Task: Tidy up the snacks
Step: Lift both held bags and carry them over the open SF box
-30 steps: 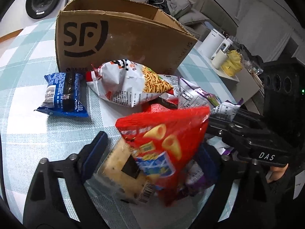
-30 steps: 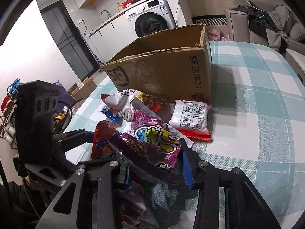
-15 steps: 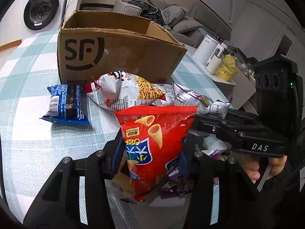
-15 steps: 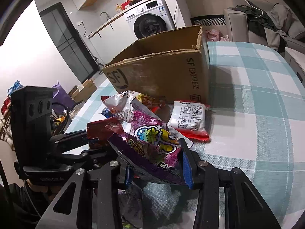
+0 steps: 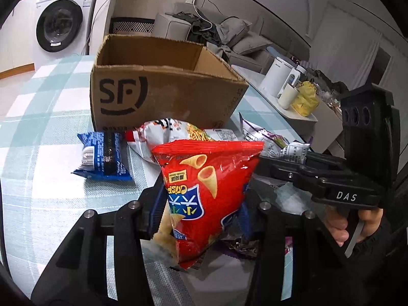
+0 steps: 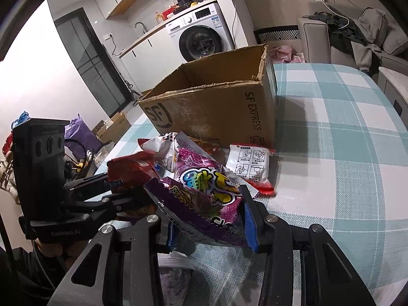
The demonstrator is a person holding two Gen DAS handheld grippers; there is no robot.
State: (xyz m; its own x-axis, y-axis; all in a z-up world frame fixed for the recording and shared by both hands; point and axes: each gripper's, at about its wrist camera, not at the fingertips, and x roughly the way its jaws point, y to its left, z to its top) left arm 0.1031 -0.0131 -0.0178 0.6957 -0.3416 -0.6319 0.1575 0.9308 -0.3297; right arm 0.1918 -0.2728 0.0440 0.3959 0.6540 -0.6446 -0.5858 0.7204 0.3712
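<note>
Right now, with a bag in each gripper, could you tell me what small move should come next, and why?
Probably carry the red bag forward over the open box. The left gripper is shut on it and the box stands just behind the pile, while the right gripper holds its purple bag low.

Both views are taken from close and low over the checked table (image 5: 51,132), angled down. The cardboard box (image 5: 163,97) is faced by the left wrist view from its SF-logo side, sofa (image 5: 244,43) seen beyond it. From the right wrist view the box (image 6: 216,107) is caught corner-on, nearer its "SF EXPRESS" side. Box, snack pile in front and washing machine (image 6: 201,35) behind are shared.
</note>
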